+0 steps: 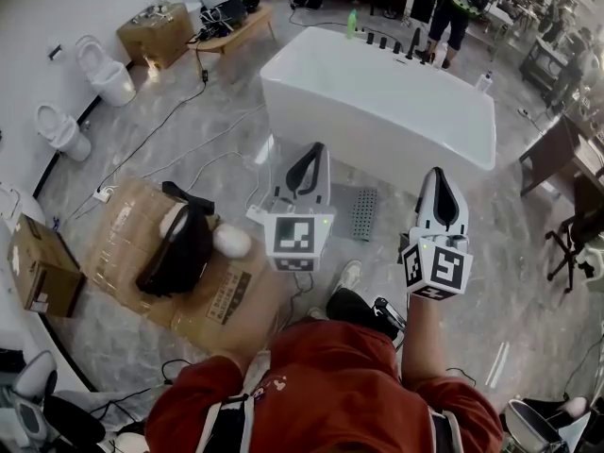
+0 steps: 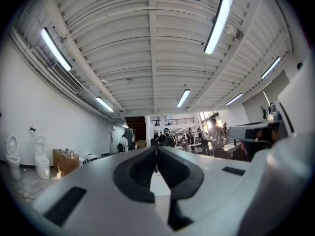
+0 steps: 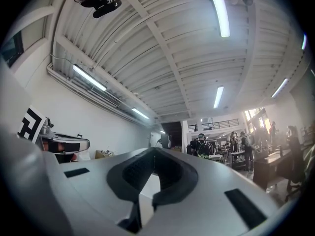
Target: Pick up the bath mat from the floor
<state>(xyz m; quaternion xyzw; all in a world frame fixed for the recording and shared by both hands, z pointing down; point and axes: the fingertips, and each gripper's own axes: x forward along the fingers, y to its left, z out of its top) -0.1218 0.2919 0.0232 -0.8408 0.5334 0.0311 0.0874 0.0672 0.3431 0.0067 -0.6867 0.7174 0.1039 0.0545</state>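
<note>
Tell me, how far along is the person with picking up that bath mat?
Nothing looks done yet: the grey bath mat lies flat on the floor beside the white bathtub. Nothing is in hand either: the left gripper and right gripper are both shut and empty, held up above the floor. Everything is left: reaching down, gripping the mat, lifting it.

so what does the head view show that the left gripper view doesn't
Only the head view shows the floor: the grey bath mat lying beside the white bathtub, and the flattened cardboard.

Only the left gripper view shows the ribbed ceiling with its light strips, and the left gripper up close, jaws together with nothing between them.

Both show the left gripper itself, the two toilets along the white wall, and people at the far end of the hall.
</note>
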